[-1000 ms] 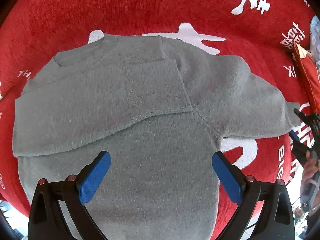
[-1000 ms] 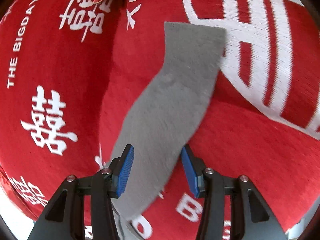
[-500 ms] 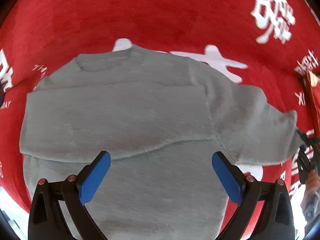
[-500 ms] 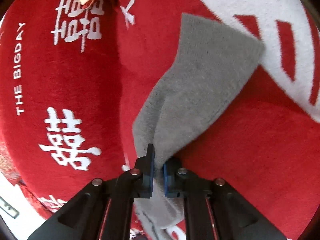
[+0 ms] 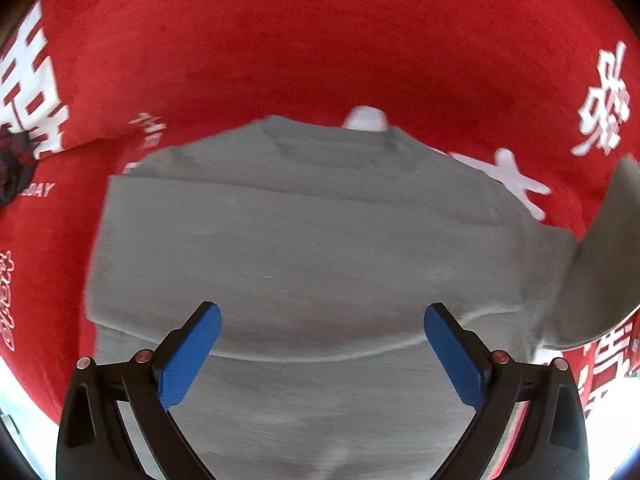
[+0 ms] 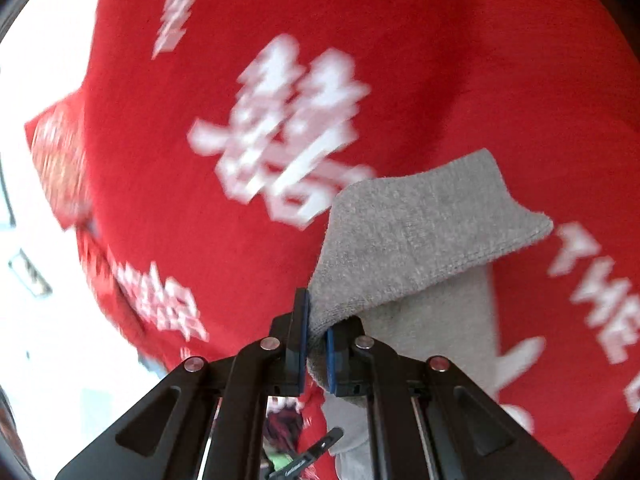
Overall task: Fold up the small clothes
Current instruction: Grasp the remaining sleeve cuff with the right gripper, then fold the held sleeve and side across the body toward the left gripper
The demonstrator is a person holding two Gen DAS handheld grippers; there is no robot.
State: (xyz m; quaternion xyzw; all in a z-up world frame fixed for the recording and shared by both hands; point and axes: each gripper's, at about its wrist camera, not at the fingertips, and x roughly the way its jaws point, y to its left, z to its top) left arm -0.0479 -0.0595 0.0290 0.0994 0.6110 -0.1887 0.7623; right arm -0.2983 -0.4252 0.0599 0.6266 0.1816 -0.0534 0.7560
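One sleeve of the grey sweater [image 5: 304, 248] already lies folded across the chest; the second sleeve [image 6: 416, 240] is now in the air. A second ago that sleeve lay flat on the red blanket [image 5: 320, 40] with the right gripper [image 6: 316, 344] straddling it, jaws apart. Half a second ago the jaws were already pinched on its edge. Now the sleeve is lifted off the blanket and doubled over, cuff end drooping past the pinch point. In the left wrist view it rises as a grey flap at the sweater's right side.

Reading: grasp done, carry under way. Next step is likely to lay this sleeve across the chest, over the first.

Right gripper: nearly closed, both blue pads clamped on the sleeve's edge. Left gripper [image 5: 320, 356]: jaws wide apart, nothing between them, poised over the sweater's lower body; contact with the cloth cannot be told.

Sweater: fuzzy grey knit, collar away from the left gripper, spread flat on the blanket, body smooth, no bunching visible. Right wrist view is motion-blurred; the blanket's white lettering is smeared.
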